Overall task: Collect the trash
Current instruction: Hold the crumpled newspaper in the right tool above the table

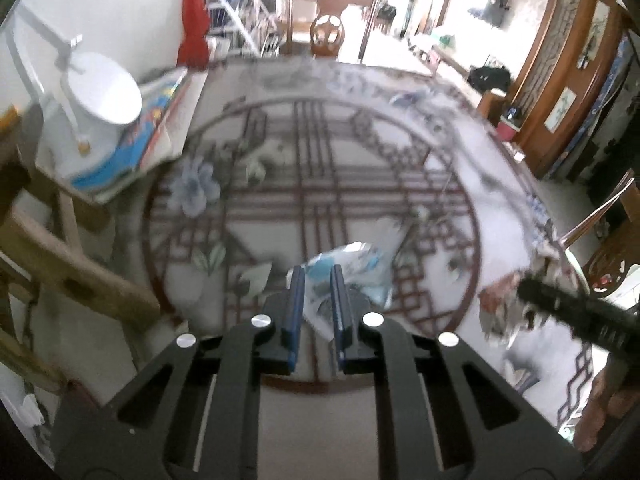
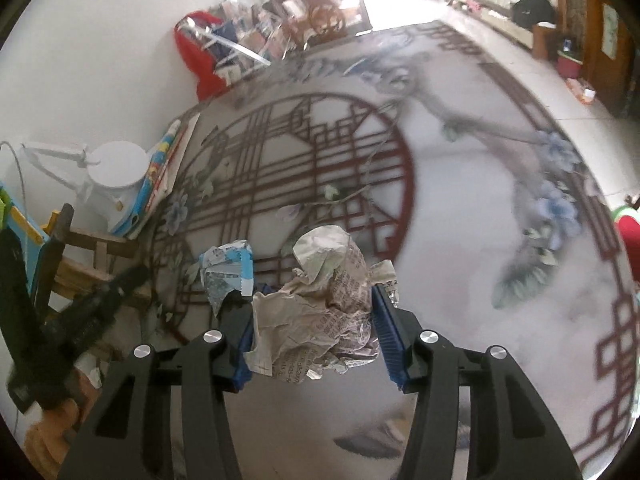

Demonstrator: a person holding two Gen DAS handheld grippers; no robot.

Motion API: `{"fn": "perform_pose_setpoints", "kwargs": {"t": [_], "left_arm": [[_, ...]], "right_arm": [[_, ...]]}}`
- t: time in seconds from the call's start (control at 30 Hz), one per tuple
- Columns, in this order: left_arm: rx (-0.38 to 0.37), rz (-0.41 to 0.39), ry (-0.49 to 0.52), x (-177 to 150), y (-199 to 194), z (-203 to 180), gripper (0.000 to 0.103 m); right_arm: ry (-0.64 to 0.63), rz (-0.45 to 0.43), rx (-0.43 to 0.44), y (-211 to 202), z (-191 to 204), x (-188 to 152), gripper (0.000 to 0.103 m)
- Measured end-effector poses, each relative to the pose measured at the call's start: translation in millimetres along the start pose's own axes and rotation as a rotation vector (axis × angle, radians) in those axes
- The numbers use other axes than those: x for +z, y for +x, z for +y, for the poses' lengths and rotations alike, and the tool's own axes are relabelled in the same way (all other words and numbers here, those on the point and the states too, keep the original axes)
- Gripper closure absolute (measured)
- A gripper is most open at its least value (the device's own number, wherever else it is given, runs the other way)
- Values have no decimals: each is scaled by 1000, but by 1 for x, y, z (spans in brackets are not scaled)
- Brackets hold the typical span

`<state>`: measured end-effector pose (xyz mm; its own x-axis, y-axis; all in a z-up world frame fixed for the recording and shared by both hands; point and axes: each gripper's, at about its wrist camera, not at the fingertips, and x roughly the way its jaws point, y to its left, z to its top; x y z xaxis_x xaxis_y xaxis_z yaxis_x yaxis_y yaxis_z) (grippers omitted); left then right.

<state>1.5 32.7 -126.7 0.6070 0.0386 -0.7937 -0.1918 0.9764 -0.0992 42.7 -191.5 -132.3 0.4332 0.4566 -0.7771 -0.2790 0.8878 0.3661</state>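
Both pieces of trash are already gripped, so the pickup step looks done and the carry-off is what remains.

In the left wrist view, the left gripper [image 1: 318,276] sits low in the centre of the frame with its blue pads drawn nearly together, pinching a small crumpled blue-and-white printed paper wrapper [image 1: 352,266] that sticks out past the tips to the right. Below it lies the pale rug with a dark red lattice circle and blue flowers [image 1: 280,168].

In the right wrist view, the right gripper [image 2: 314,300] is at lower centre, its jaws at a middling width and clamped on either side of a bulky crumpled wad of grey newspaper [image 2: 324,300] that fills the gap and spills out below. The same wrapper shows just left of it, at centre left.

No bin or bag can be made out in either picture; the white round-topped stool [image 1: 102,92] at upper left and the furniture at the top edge are not obvious targets.

The next move probably calls for keeping both grips firm while finding a receptacle, since the loose newspaper edges could catch or tear free
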Motion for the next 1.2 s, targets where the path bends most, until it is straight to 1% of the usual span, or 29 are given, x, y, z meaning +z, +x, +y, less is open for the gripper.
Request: {"fn": "perform_pose_setpoints", "kwargs": {"t": [0.1,0.27,0.53,0.77,1.2], "left_arm": [[-25,-32,5,10,-10,-8,90],[-59,-62,24,21,-20,-26,90],[-103,-69,75,24,-24,-58,90],[-124,-60,95,21,-23,-78,90],[-138,-49,116,22,-18,-97,90]], "right_arm": [[43,-24,-13,-11,-11,-10,54],[76,-48,-40,-23,-26,-11,54],[96,-120,-69,-47,-44,-5,54],[95,-119,-71,-49,-53,-3,54],[114,-124,-83,-55,-69,-1,54]]}}
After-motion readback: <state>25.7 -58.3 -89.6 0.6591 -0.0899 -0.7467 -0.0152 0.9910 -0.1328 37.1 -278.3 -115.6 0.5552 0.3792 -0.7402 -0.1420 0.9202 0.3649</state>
